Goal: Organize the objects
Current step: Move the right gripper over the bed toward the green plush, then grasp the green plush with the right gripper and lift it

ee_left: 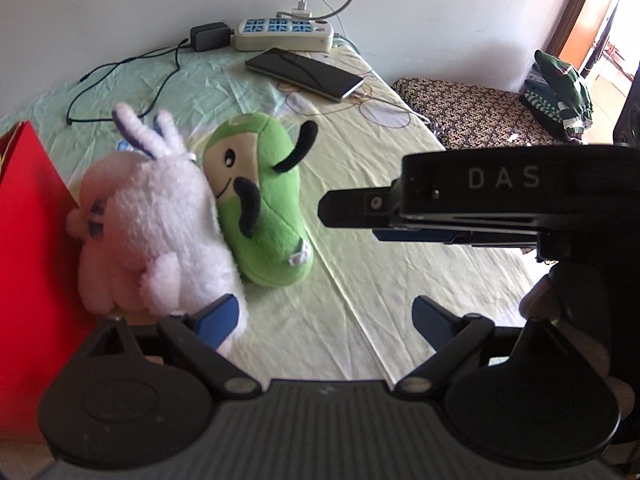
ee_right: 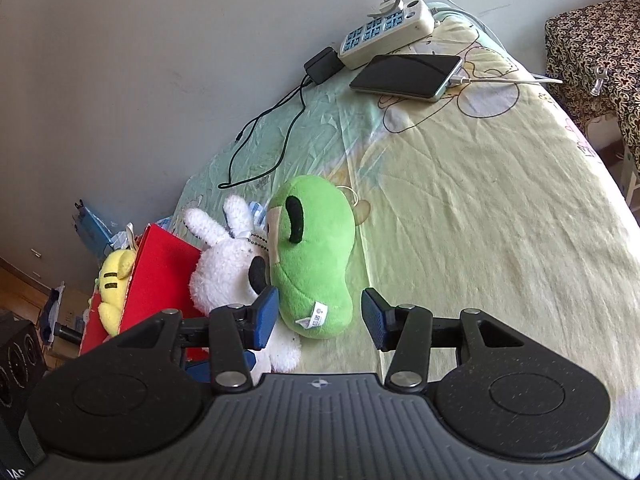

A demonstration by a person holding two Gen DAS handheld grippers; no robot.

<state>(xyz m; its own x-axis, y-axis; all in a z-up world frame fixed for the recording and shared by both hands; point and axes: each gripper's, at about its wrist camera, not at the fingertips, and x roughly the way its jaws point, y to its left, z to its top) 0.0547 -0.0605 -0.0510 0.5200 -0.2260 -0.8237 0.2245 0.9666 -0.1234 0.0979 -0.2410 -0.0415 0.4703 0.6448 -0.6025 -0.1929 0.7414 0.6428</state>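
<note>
red bag: cut by left edge, inside unseen | white bunny: blurred, base behind left gripper finger | yellow plush: half hidden behind red bag | blue item beyond red bag: too small to tell

Daylight floods in from a doorway far off to the right of my left jaws, blown out to white there. The sheet ahead of my right jaws is evenly bright, its creases picked out by soft shadow. The white plush rabbit just past my left jaws' left pad is smeared and soft, while the green plush beyond it stays sharper. Both views bend strongly at the edges, with dark corners. The phone far ahead carries a pale sheen.
</note>
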